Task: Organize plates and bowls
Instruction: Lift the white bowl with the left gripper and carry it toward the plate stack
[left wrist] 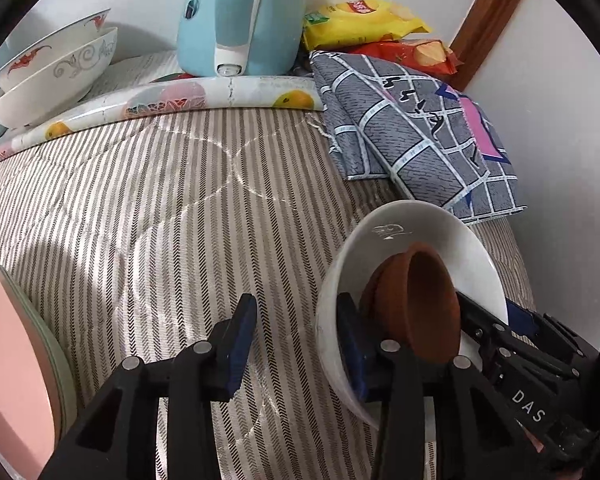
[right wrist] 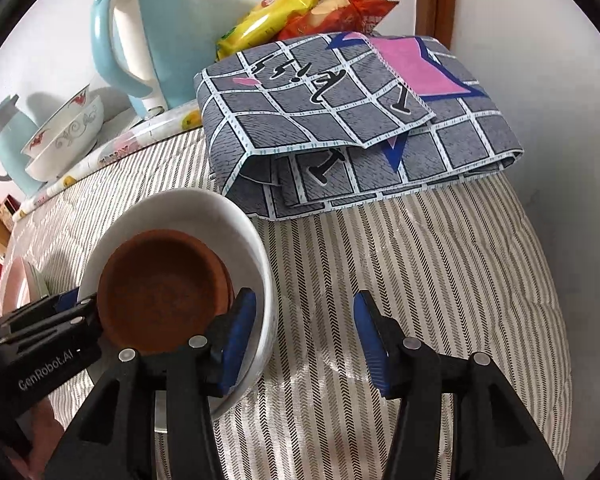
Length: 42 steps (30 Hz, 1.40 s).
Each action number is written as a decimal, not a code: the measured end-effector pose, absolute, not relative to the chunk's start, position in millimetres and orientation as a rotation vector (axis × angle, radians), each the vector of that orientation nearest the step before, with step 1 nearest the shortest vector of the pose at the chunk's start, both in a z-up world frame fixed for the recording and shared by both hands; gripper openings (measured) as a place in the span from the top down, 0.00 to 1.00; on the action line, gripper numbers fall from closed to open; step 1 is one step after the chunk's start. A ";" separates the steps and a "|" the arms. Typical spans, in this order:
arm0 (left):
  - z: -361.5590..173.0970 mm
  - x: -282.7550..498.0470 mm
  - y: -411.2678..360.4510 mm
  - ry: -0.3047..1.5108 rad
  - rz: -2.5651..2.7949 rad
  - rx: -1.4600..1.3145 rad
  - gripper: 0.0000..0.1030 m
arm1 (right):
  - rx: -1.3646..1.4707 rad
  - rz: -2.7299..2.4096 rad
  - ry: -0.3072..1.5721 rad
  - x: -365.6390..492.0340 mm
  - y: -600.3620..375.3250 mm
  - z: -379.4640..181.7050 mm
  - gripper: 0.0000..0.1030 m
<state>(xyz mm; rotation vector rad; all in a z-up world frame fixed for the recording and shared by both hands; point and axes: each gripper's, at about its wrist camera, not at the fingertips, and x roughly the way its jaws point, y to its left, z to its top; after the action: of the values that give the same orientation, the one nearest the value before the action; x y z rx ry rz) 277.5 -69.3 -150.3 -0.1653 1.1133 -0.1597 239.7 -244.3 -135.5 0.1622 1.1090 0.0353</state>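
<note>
Your left tongs [left wrist: 296,344] straddle the white bowl [left wrist: 440,240] rim, jaws slack, gripping nothing; right tongs [right wrist: 306,344] likewise, open. Bowl sits tilted near the bed's [right wrist: 420,280] front edge, brown dish [right wrist: 156,292] inside. Bump the rim and the dish slides out.

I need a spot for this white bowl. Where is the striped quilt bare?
Bare striped quilt lies between the pink plate, the fruit-print mat and the folded grey cloth; another patch lies below that cloth. The back is crowded: stacked bowls, blue kettle, snack bags.
</note>
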 end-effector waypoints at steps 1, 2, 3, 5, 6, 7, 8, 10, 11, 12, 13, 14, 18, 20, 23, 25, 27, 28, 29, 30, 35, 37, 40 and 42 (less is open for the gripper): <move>-150.4 277.7 -68.9 1.114 -0.158 -0.171 0.65 | 0.165 0.042 1.111 239.8 -244.5 -135.4 0.51; -150.7 277.7 -68.2 1.116 -0.160 -0.181 0.65 | 0.164 0.045 1.112 238.5 -244.7 -135.1 0.52; -150.9 277.7 -67.8 1.118 -0.168 -0.191 0.70 | 0.163 0.045 1.114 239.1 -244.0 -135.0 0.54; -150.9 278.0 -69.1 1.125 -0.189 -0.210 0.78 | 0.170 0.071 1.123 239.7 -241.5 -133.8 0.63; -150.2 277.4 -71.0 1.125 -0.193 -0.210 0.83 | 0.164 0.085 1.127 239.8 -238.8 -132.5 0.69; -149.0 276.5 -74.0 1.120 -0.197 -0.200 0.88 | 0.151 0.089 1.126 239.7 -235.8 -131.2 0.74; -147.3 275.2 -77.9 1.114 -0.194 -0.180 0.88 | 0.136 0.099 1.123 239.3 -231.9 -130.4 0.78; -145.3 272.1 -82.9 1.101 -0.174 -0.140 0.89 | 0.121 0.098 1.121 237.7 -225.8 -129.3 0.88; -145.4 271.5 -82.4 1.098 -0.173 -0.139 0.89 | 0.114 0.090 1.119 237.2 -223.7 -129.3 0.88; -145.4 270.9 -81.7 1.098 -0.174 -0.144 0.89 | 0.108 0.087 1.114 236.2 -222.5 -129.4 0.88; -145.5 270.5 -80.7 1.101 -0.175 -0.154 0.89 | 0.118 0.084 1.112 234.7 -222.9 -129.4 0.88; -145.3 270.0 -80.0 1.105 -0.174 -0.162 0.89 | 0.132 0.082 1.113 233.7 -223.9 -129.9 0.88; -143.0 264.7 -81.8 1.108 -0.167 -0.165 0.90 | 0.133 0.076 1.111 227.8 -227.0 -129.4 0.88; -141.7 260.1 -80.6 1.106 -0.169 -0.173 0.90 | 0.145 0.076 1.108 225.1 -227.4 -127.8 0.88; -139.4 254.3 -80.8 1.110 -0.170 -0.181 0.90 | 0.152 0.075 1.106 219.6 -228.0 -123.9 0.88; -136.3 250.1 -80.4 1.105 -0.172 -0.183 0.90 | 0.152 0.075 1.099 214.7 -228.1 -120.0 0.88; -130.9 244.8 -79.8 1.095 -0.172 -0.185 0.90 | 0.154 0.078 1.090 210.1 -228.4 -115.9 0.88; -128.8 242.8 -79.4 1.091 -0.172 -0.186 0.90 | 0.156 0.079 1.084 207.2 -228.2 -112.8 0.88; -126.0 240.2 -78.9 1.085 -0.171 -0.186 0.90 | 0.156 0.080 1.078 204.7 -228.0 -110.4 0.88; -123.5 237.9 -78.5 1.081 -0.170 -0.185 0.90 | 0.157 0.080 1.071 202.0 -227.8 -108.1 0.88; -109.9 225.1 -74.5 1.065 -0.166 -0.189 0.90 | 0.161 0.085 1.054 189.2 -225.9 -95.4 0.88; -104.5 219.2 -73.2 1.053 -0.162 -0.186 0.90 | 0.165 0.089 1.048 185.0 -225.0 -91.4 0.88; -99.0 212.0 -69.9 1.043 -0.159 -0.191 0.90 | 0.152 0.093 1.034 177.0 -220.0 -84.0 0.88; -95.3 206.3 -66.7 1.035 -0.157 -0.196 0.90 | 0.151 0.095 1.026 172.3 -218.1 -79.6 0.88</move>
<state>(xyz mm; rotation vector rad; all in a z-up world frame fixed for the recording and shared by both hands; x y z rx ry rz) 206.3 -66.7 -95.3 -0.1957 1.0347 -0.1567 172.3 -218.1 -79.6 0.1509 1.0263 0.0946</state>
